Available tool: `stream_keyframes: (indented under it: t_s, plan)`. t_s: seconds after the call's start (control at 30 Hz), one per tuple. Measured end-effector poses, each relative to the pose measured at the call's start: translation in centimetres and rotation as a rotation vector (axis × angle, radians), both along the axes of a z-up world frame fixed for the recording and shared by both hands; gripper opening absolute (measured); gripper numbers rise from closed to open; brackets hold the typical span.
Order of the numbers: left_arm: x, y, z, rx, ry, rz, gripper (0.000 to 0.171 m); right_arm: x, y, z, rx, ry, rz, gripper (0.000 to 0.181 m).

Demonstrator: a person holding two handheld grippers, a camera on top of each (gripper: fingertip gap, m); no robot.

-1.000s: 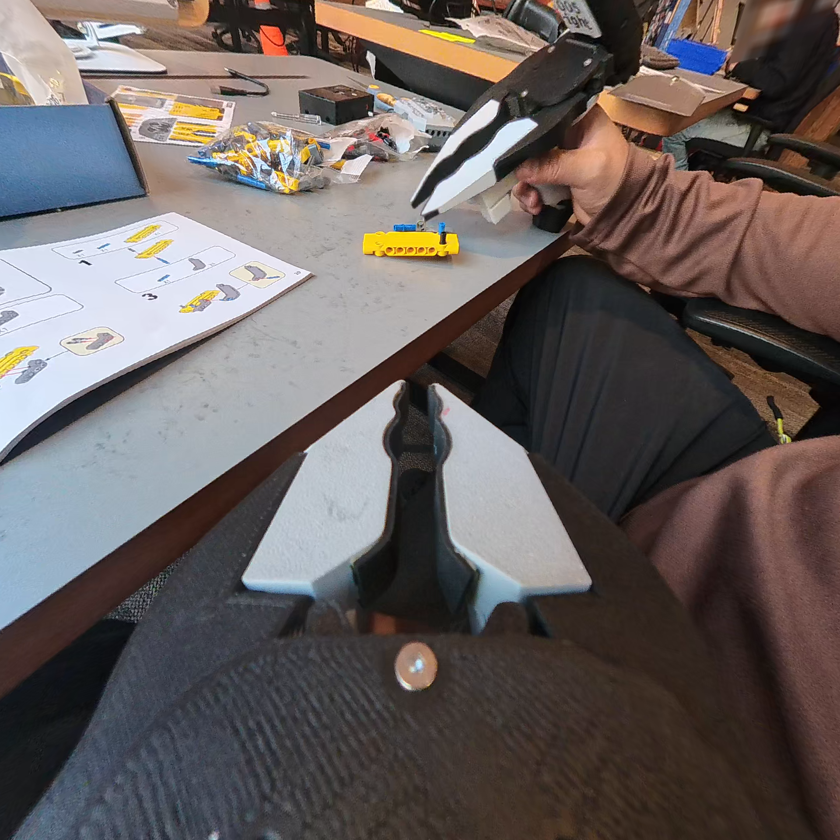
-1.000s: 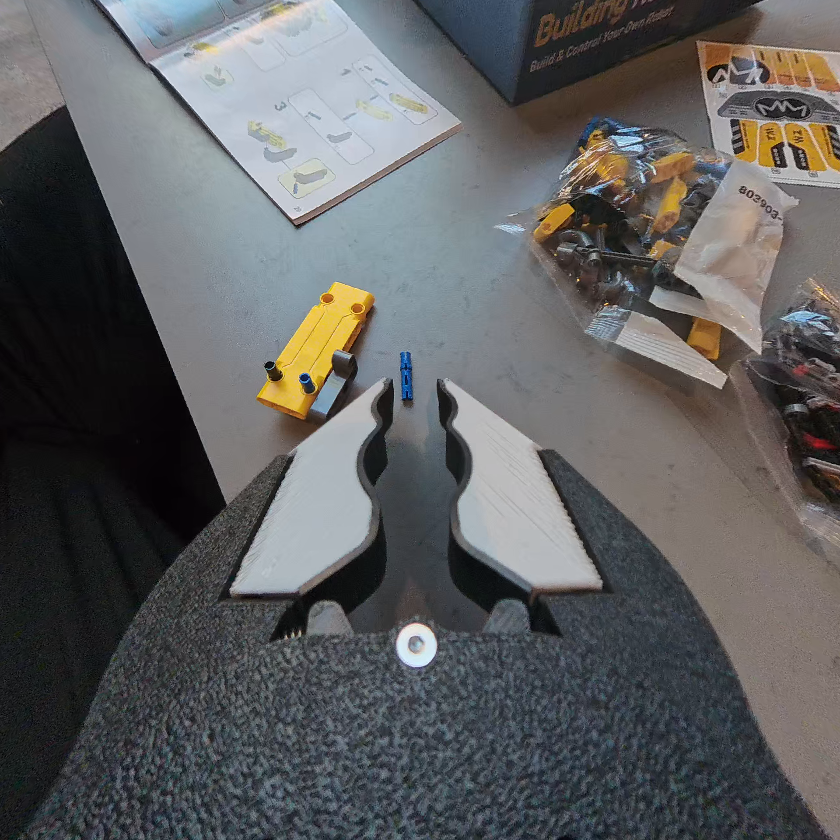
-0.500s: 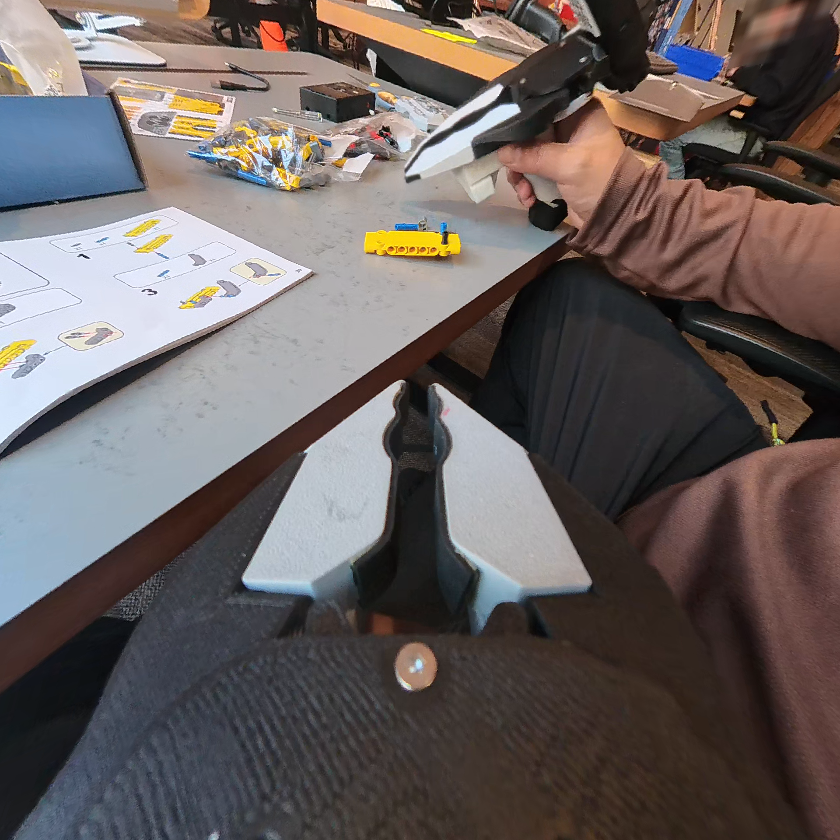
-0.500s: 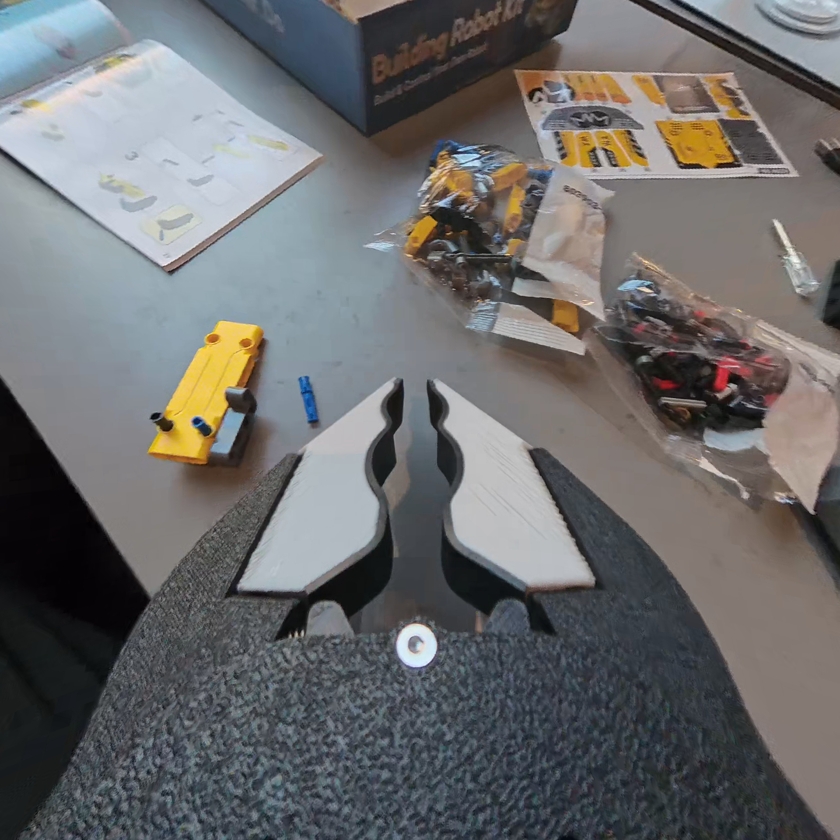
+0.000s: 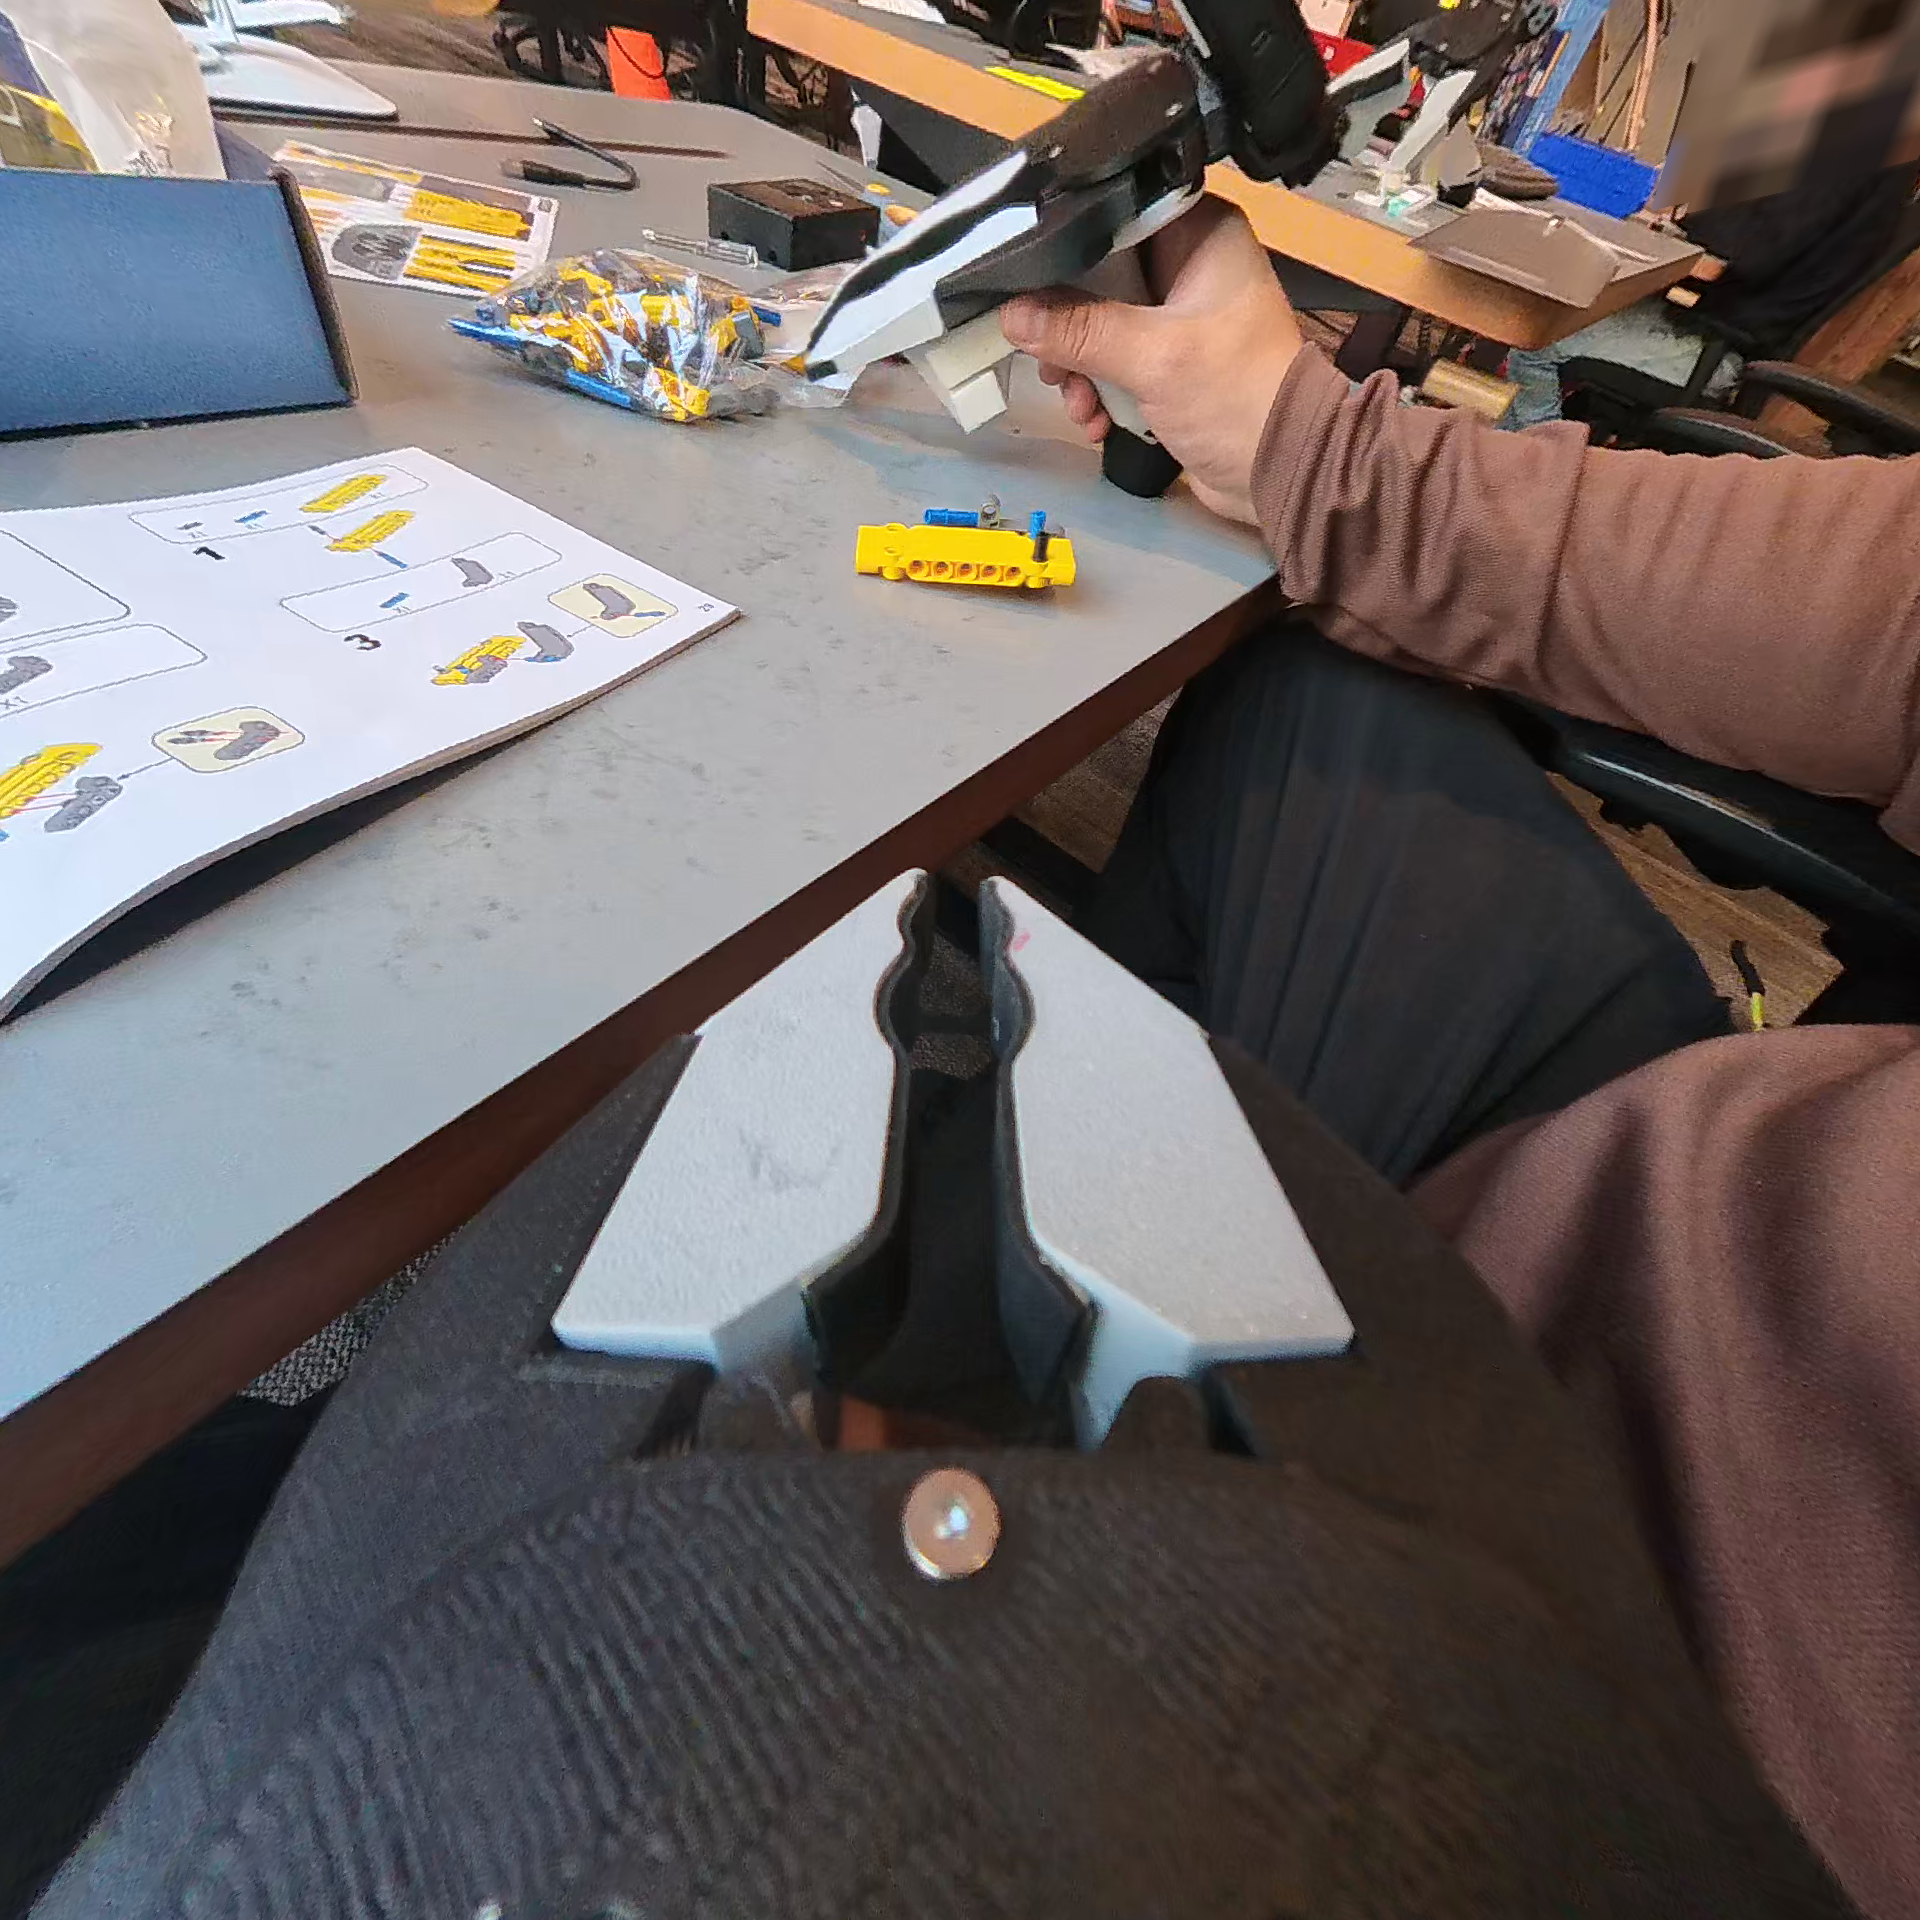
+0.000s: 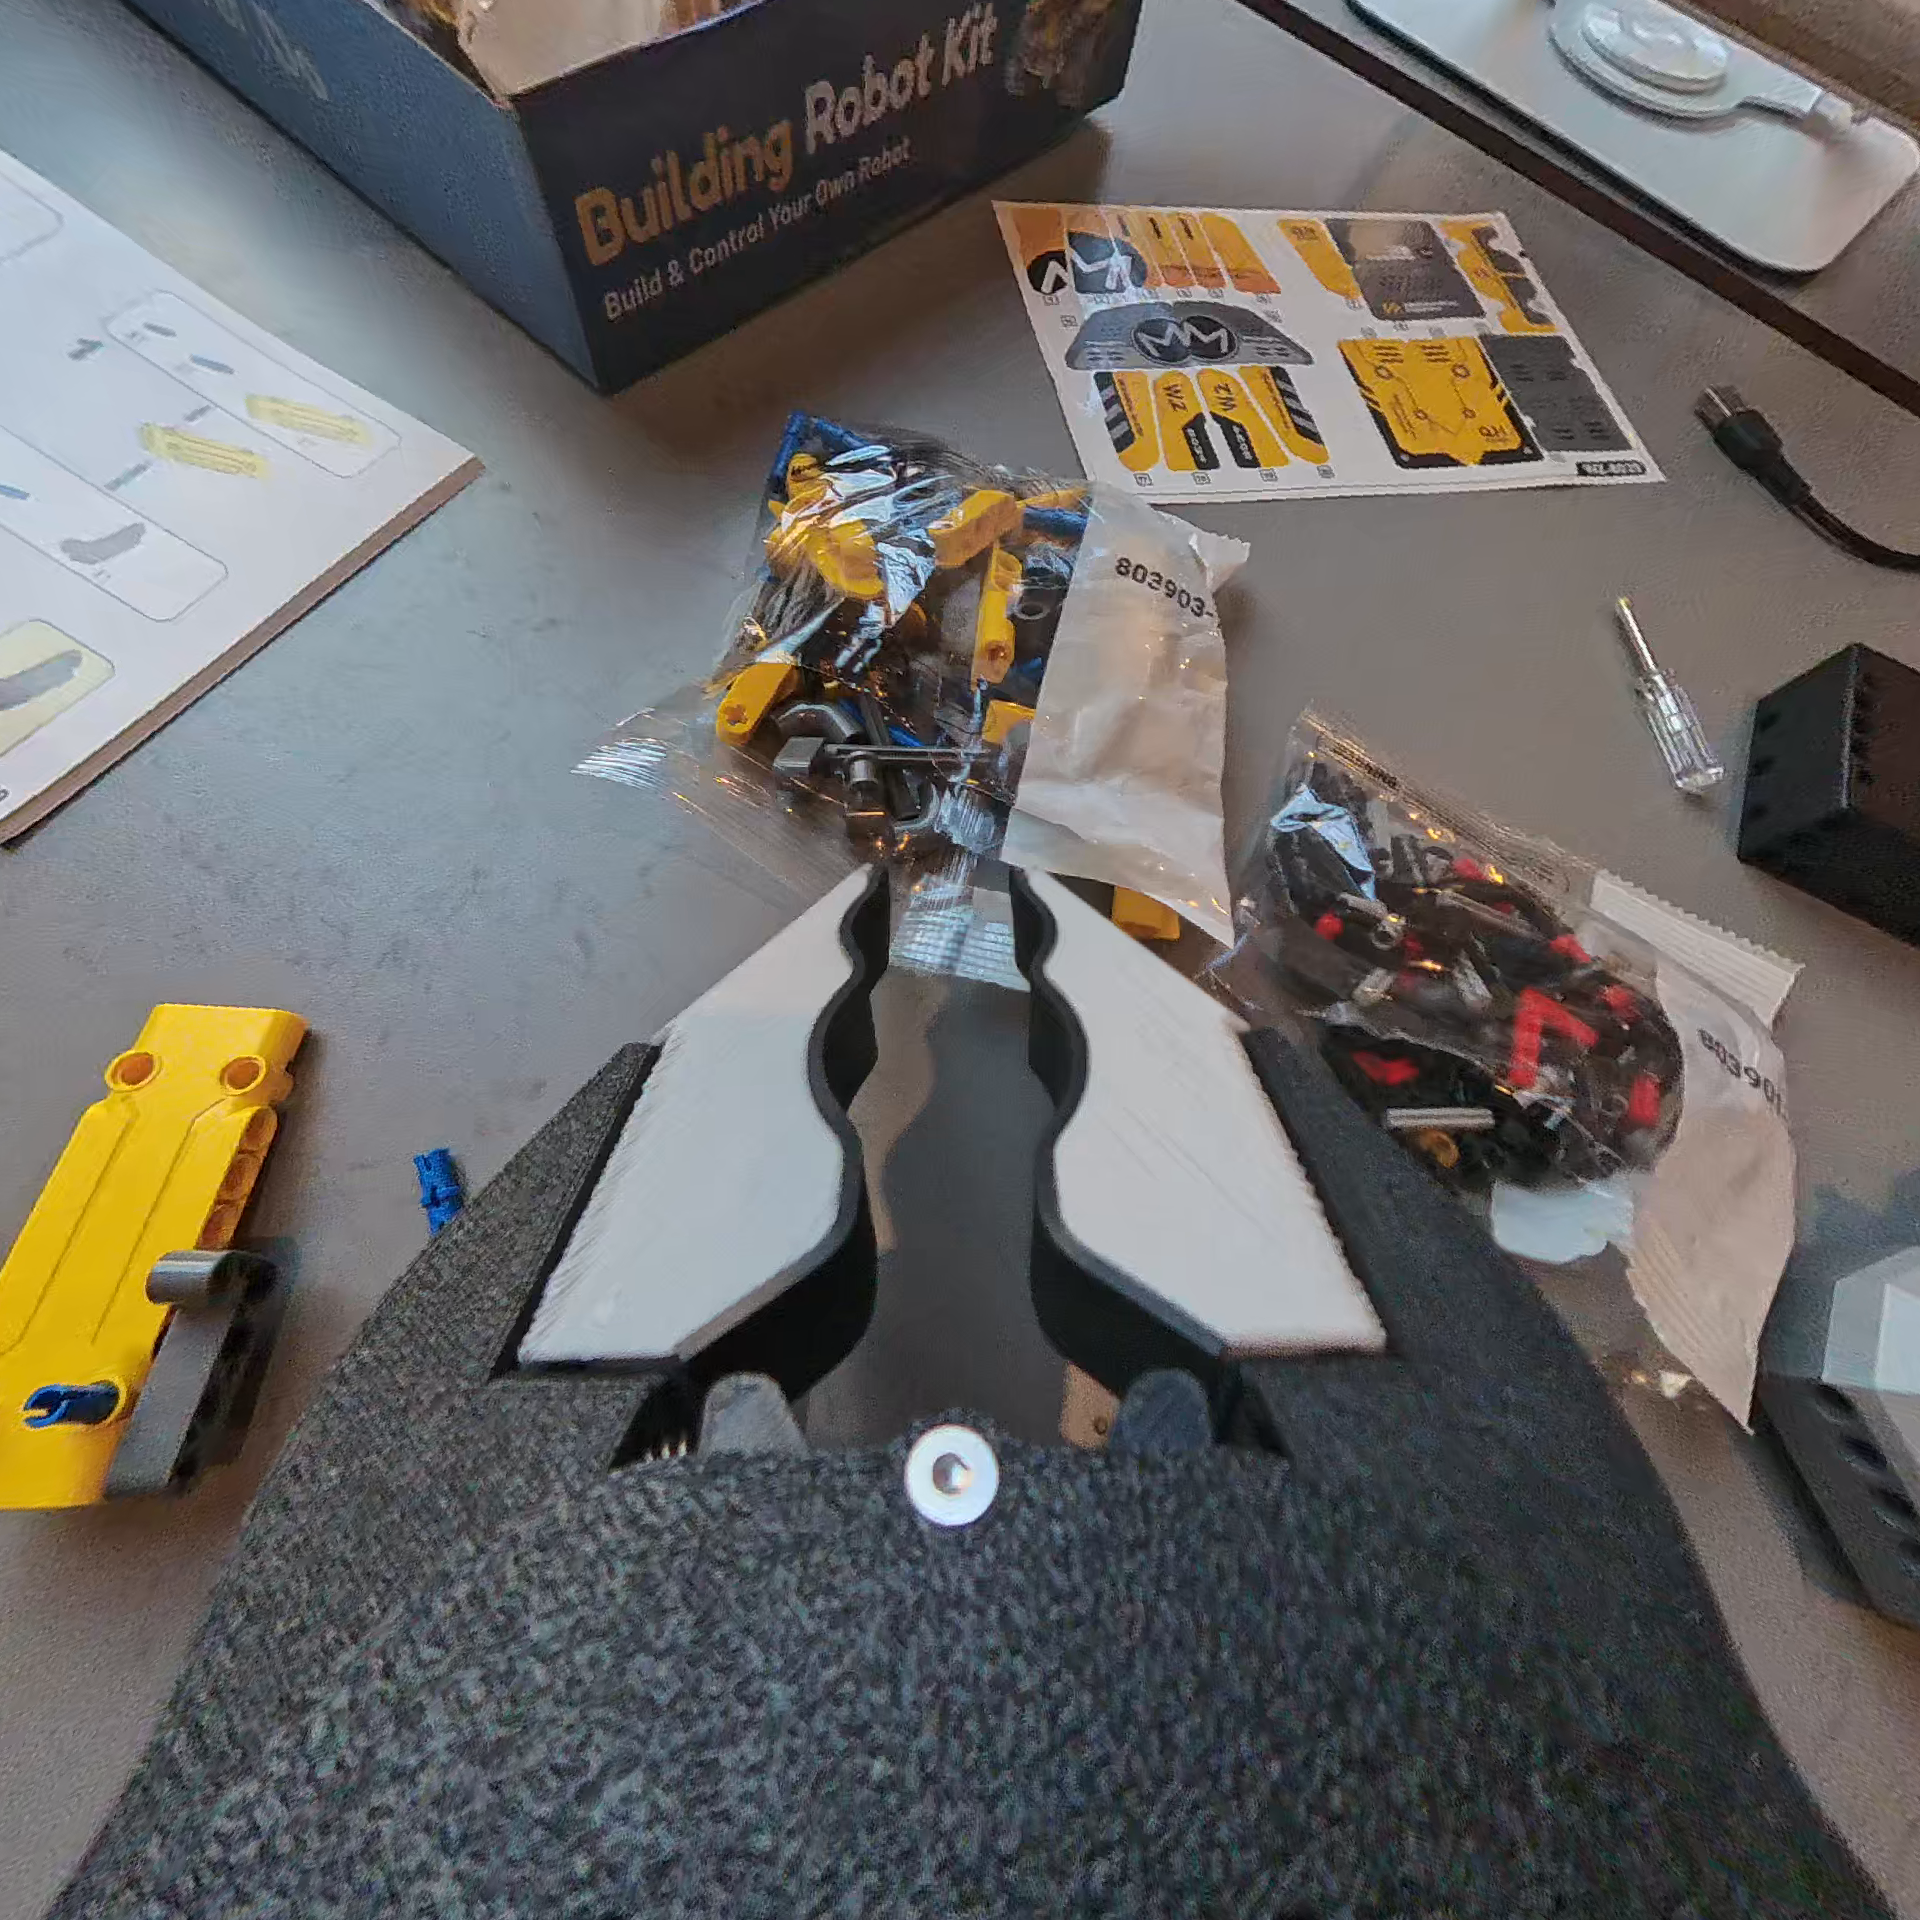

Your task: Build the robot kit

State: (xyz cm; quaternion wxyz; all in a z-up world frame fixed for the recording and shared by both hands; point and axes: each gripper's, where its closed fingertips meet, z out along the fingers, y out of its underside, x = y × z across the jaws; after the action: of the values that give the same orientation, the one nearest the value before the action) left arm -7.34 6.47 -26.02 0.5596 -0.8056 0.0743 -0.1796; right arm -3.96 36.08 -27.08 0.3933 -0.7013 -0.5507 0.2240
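A: What has the right gripper [image 6: 948,894] got near it?

B: Its pale, ridged fingers stand a little apart with nothing clamped; the crinkly clear bag of yellow and blue parts [image 6: 925,634] lies at their tips, mid-frame. A second bag of black and red parts [image 6: 1475,997] sits at the right.

A: And the left gripper [image 5: 951,894]?

B: Lower centre, off the edge of the matte grey table [image 5: 623,810], jaws nearly together, empty.

A: The yellow piece?

B: The glossy yellow beam [image 6: 135,1226], studded with round holes, with a grey elbow and blue pins, lies at the left edge; a loose blue pin [image 6: 436,1184] beside it.

A: Any print?

B: The dark blue box [image 6: 665,156], the sticker sheet [image 6: 1320,353] and the instruction booklet [image 5: 312,644] bear writing and numbered diagrams.
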Motion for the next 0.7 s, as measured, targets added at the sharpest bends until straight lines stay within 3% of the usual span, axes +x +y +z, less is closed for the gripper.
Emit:
stream_keyframes:
  t_s: [0.57, 0.7]
  plan:
    - [0.1, -0.3, -0.1, -0.005, -0.001, -0.004, 0.006, -0.3, -0.6, 0.2, 0.030, 0.009, 0.044, 0.024]
    - [-0.1, -0.3, -0.1, -0.006, 0.000, 0.003, 0.006, 0.0, -2.2, 1.0, -0.021, 0.073, 0.111, 0.024]
